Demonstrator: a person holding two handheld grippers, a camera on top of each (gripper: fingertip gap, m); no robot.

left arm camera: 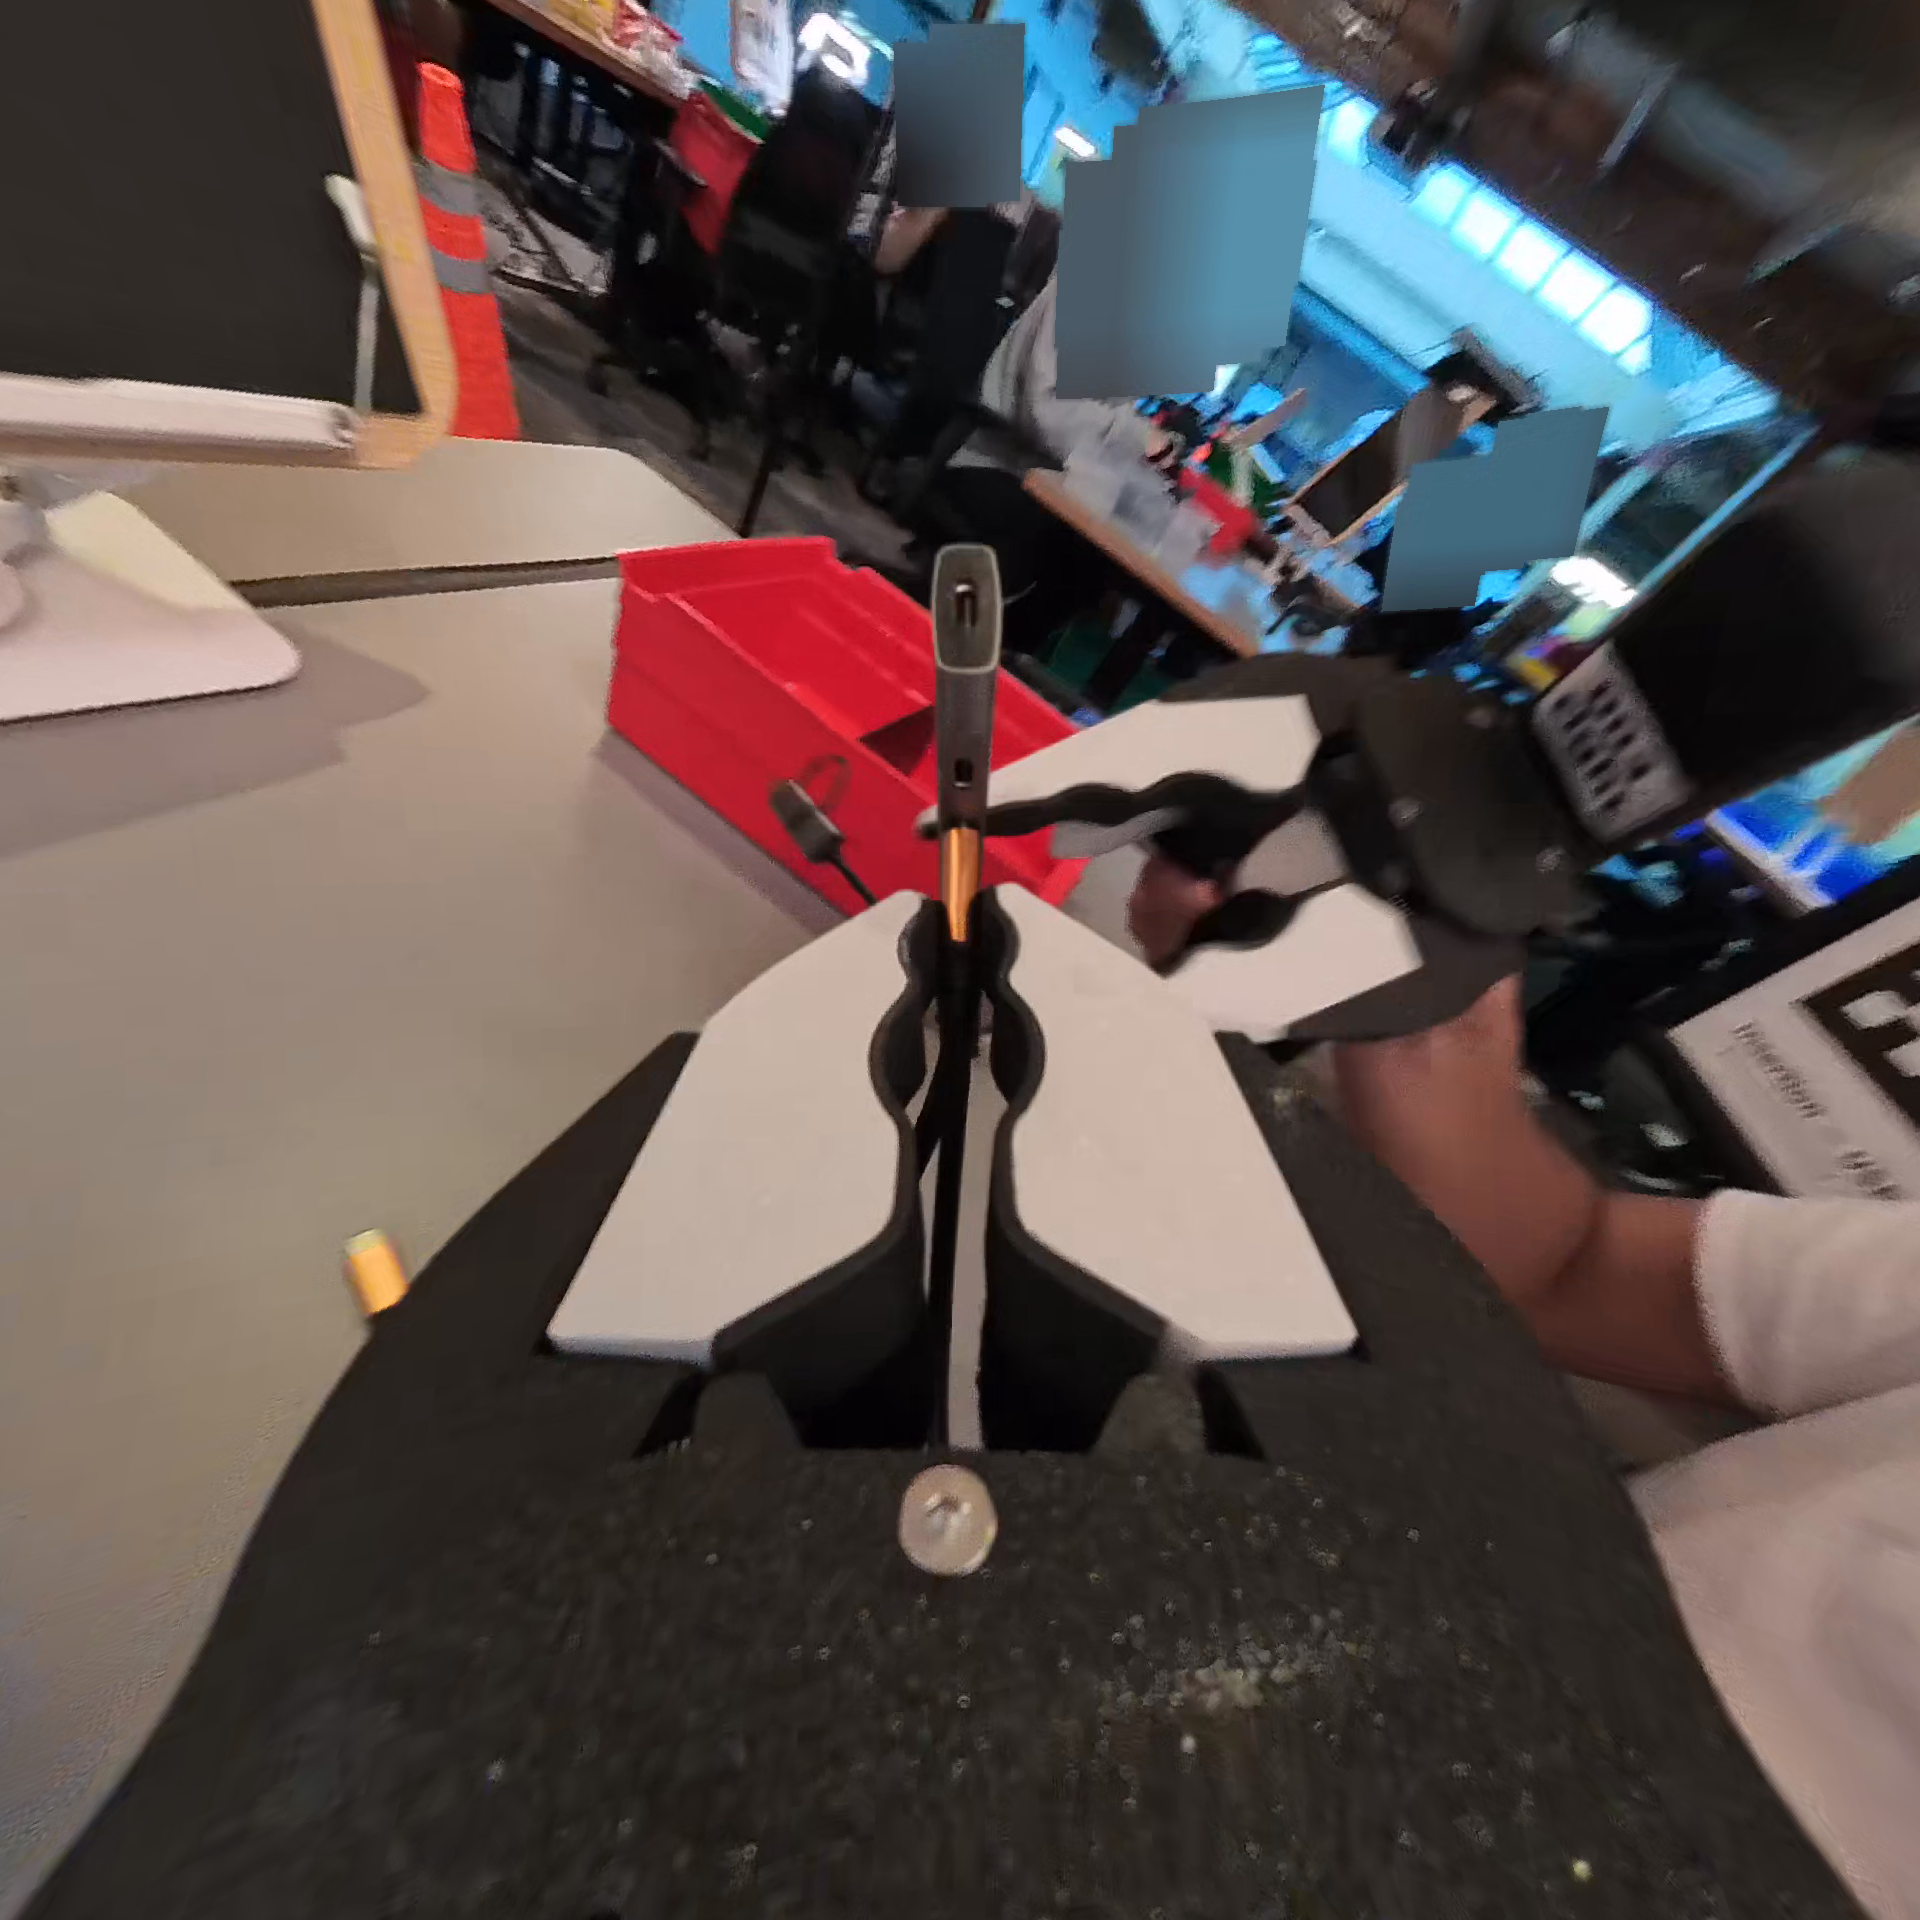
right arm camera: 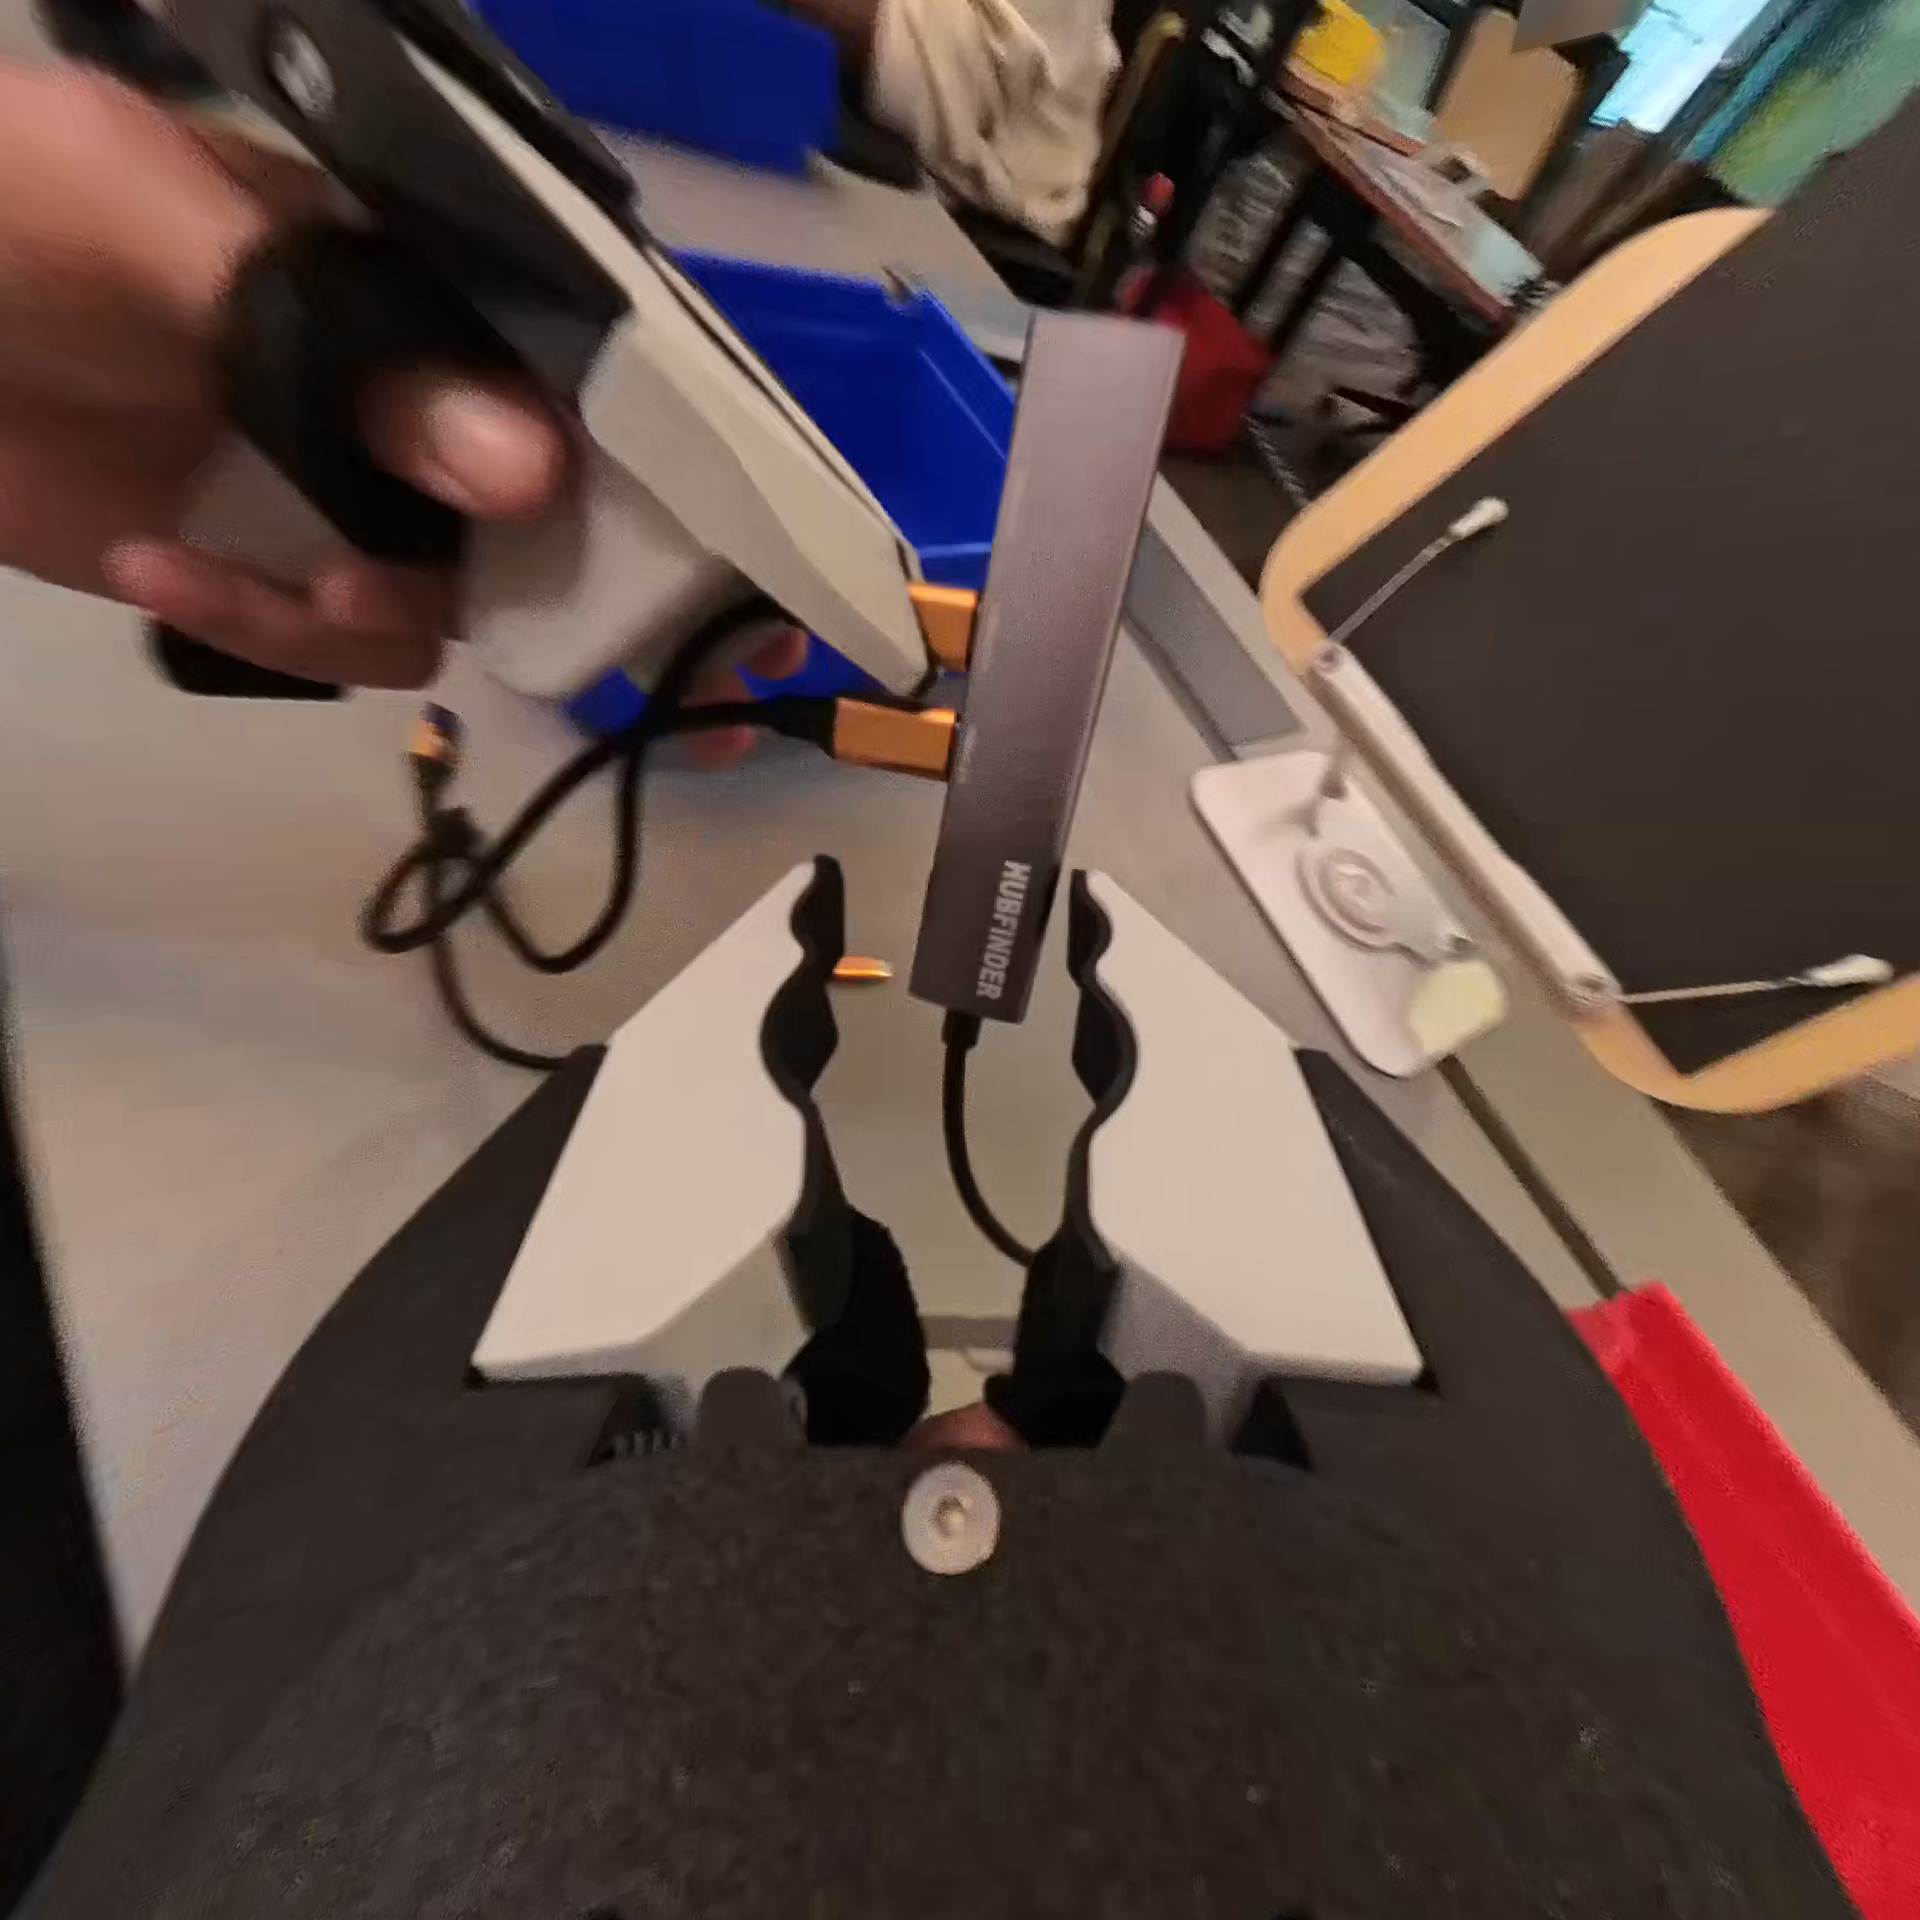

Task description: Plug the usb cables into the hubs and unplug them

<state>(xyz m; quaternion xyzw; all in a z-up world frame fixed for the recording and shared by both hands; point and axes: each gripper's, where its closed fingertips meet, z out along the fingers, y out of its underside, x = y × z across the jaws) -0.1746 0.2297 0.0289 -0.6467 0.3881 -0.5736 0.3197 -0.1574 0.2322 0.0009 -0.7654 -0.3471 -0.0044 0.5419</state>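
A slim dark grey USB hub (right arm camera: 1044, 665) hangs in the air above the grey bench (left arm camera: 364, 935), tilted nearly upright. Two orange-shelled plugs are seated in its left edge: the upper plug (right arm camera: 943, 621) is pinched in the left claw (left arm camera: 961, 914), and the lower plug (right arm camera: 894, 736) trails a black cable (right arm camera: 499, 862) looping onto the bench. The hub's own short black lead (right arm camera: 971, 1132) hangs from its near end, between the spread fingers of the right claw (right arm camera: 951, 935).

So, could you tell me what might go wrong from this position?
1. The grey hub seems to hang only from the orange plug pinched in the left gripper; it could pull off and drop.
2. The right gripper is open around the hub's lower end, so closing off-centre may twist it.
3. The black cable loops on the table and may snag.
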